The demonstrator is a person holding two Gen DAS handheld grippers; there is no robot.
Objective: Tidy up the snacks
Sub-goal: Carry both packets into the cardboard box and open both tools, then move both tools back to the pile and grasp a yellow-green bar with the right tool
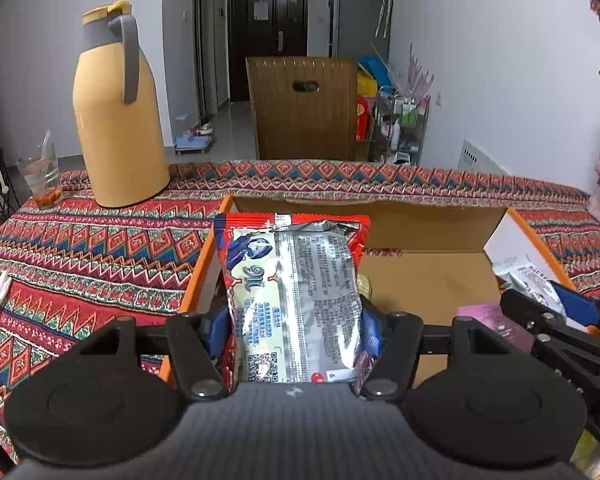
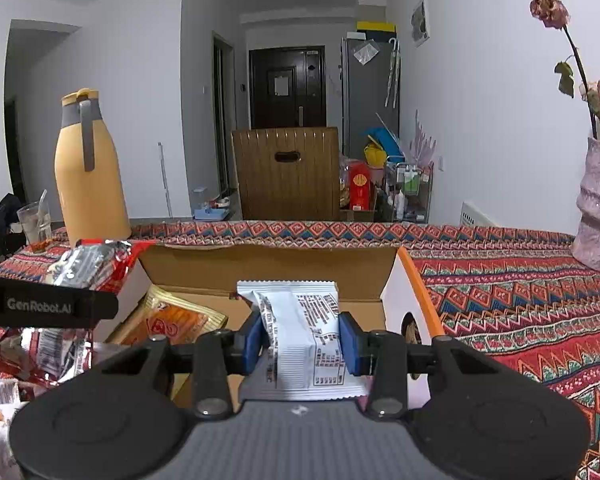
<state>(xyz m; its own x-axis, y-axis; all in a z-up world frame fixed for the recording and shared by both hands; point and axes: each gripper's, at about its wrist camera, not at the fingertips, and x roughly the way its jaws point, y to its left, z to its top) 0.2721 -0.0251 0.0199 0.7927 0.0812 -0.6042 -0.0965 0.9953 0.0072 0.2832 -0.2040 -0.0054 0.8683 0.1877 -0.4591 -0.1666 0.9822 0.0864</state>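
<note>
Your left gripper [image 1: 296, 332] clamps a red-and-silver packet [image 1: 292, 292] over the left end of the open box [image 1: 420, 276]. Your right gripper [image 2: 303, 342] pinches a white packet [image 2: 300, 336] above the box's right half. An orange packet [image 2: 168, 320] lies inside, on the patterned cloth [image 2: 520, 300].

Both tools alike; left gripper [image 1: 296, 330] and right gripper [image 2: 305, 342] matte black plastic with blue pads [image 2: 349, 344]; two round black discs flanking grey ribbed centre plate; silver screws at finger pivots; white "GenRobot.AI" lettering on black side bar.
</note>
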